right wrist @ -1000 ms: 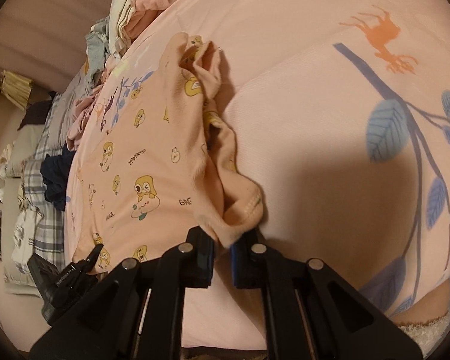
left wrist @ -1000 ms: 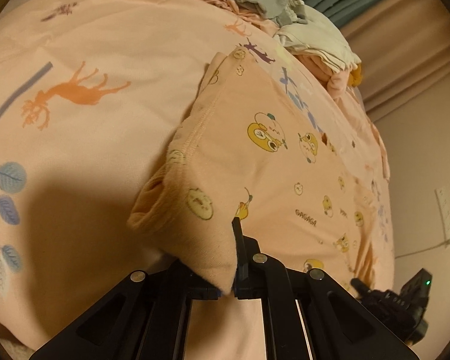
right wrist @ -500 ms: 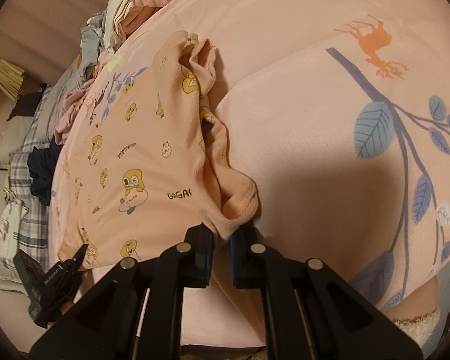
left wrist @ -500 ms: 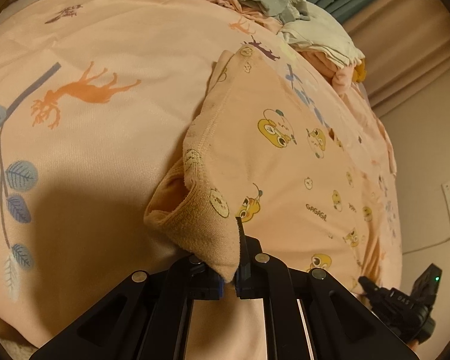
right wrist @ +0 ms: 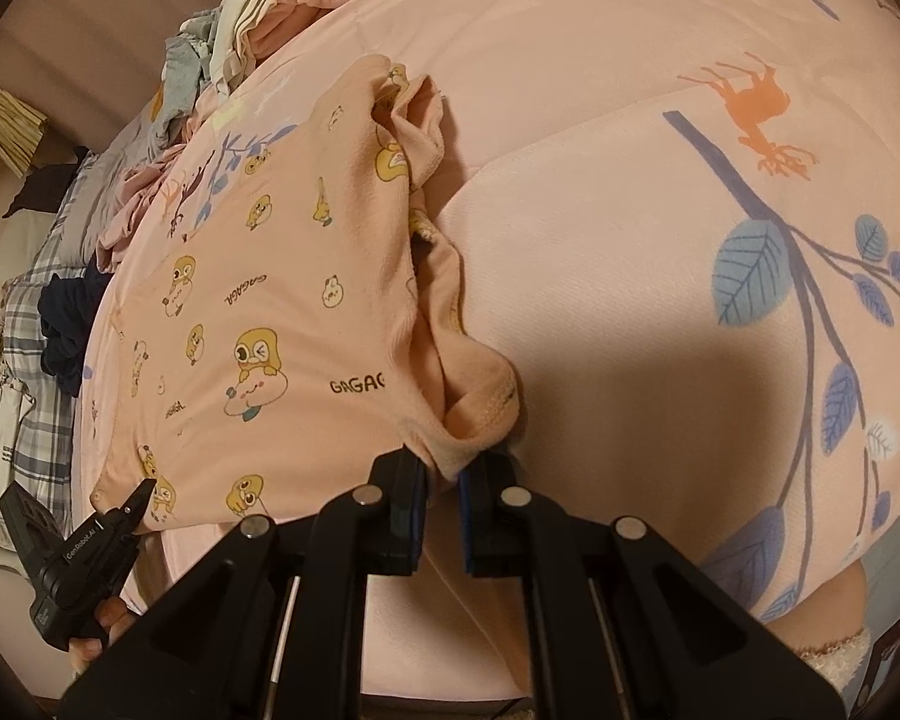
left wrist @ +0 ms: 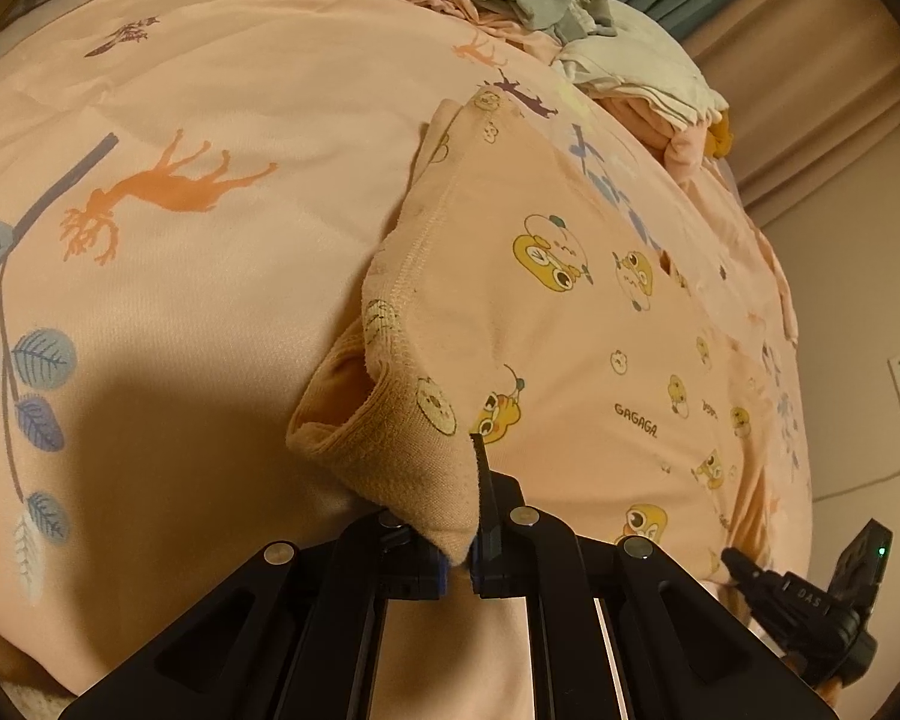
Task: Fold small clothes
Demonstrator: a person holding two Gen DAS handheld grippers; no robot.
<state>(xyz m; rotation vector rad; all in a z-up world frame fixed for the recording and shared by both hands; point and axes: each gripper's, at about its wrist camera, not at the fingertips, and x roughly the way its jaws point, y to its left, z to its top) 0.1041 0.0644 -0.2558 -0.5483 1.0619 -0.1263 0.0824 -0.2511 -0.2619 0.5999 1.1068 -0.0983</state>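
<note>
The left gripper [left wrist: 459, 564] is pinched down on one near corner of the small peach knit garment printed with yellow cartoon birds [left wrist: 570, 324], its jaws nearly together with a ribbed cuff bunched between them; the right gripper [right wrist: 441, 510] is likewise closed on the opposite near corner, where a stitched hem curls out of the jaws. Between the two grips the garment lies spread face-up across the pale pink duvet printed with orange deer and blue leaves [left wrist: 210, 90], its far edge rumpled on the right gripper's side. Judging by this, folding has barely begun: the piece is laid out and held, with no crease made. Beyond its far edge lies a heap of unfolded pale clothes [left wrist: 630, 72], near but apart, while the duvet outside each grip offers open room.
</note>
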